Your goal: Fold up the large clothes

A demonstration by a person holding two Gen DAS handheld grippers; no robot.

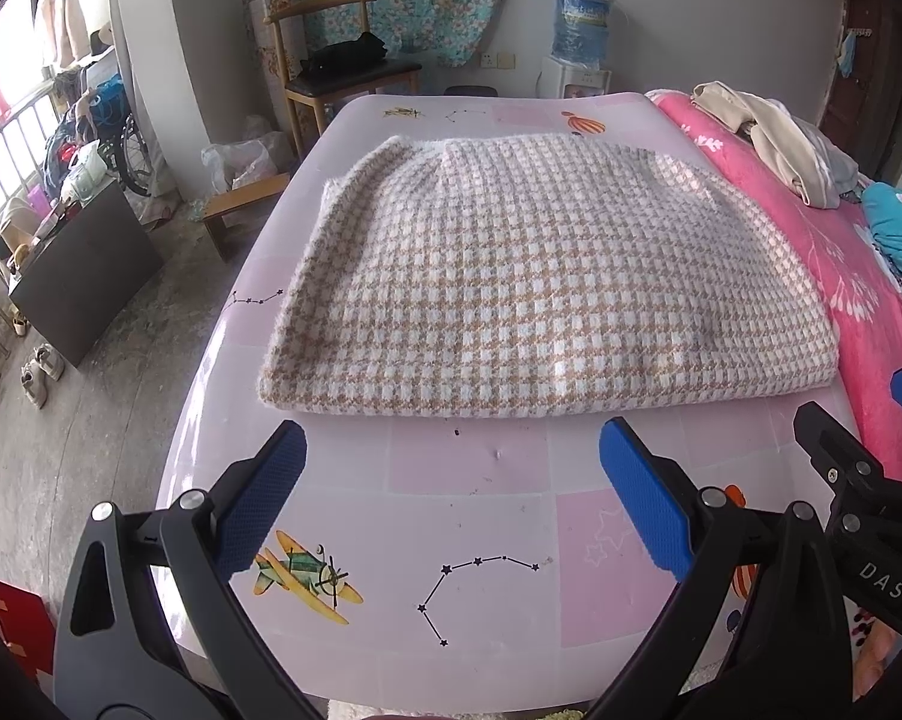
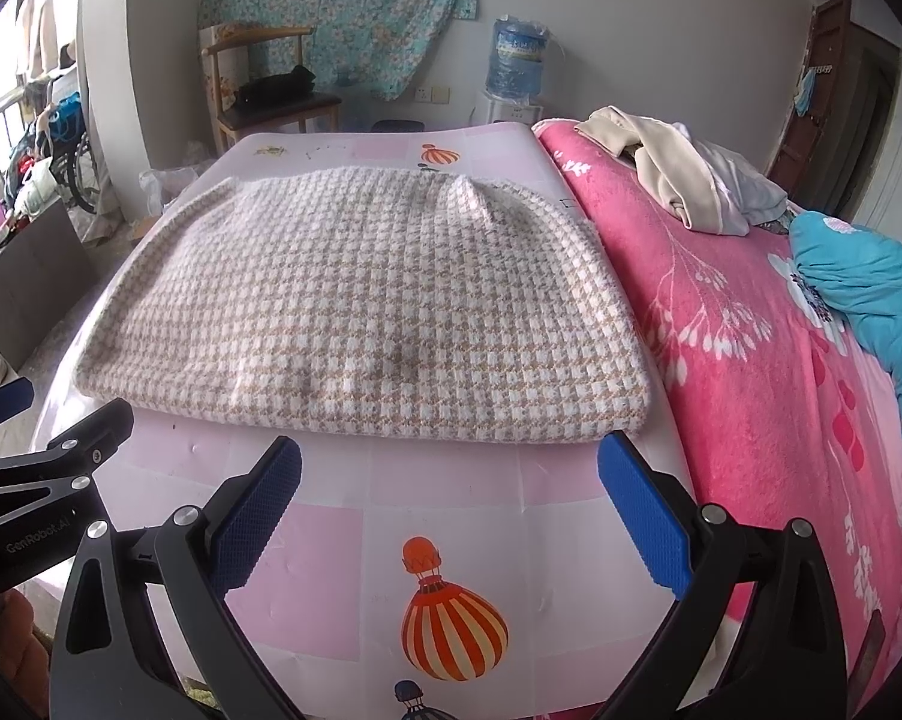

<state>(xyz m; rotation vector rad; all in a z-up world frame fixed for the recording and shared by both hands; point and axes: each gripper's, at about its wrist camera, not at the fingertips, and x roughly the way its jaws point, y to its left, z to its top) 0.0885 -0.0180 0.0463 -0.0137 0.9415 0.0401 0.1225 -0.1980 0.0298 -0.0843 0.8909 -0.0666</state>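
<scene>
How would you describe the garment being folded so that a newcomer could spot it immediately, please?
Find the pink patchwork-print table beside the pink floral bedspread. On the table lies the fuzzy beige-and-white houndstooth knit garment, folded flat. The plain cream clothes pile sits crumpled on the bed.

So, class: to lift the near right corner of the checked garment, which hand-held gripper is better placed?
Right. The right hand-held gripper sits open, one finger beside that corner of the checked garment; the left hand-held gripper faces its near middle.

You're looking at a tan-and-white houndstooth garment (image 1: 511, 276) lying on a pink-checked mat (image 1: 463, 468); at three o'clock a hot-pink floral blanket (image 2: 751, 360) is showing, your pads (image 1: 643, 498) glowing blue.
</scene>
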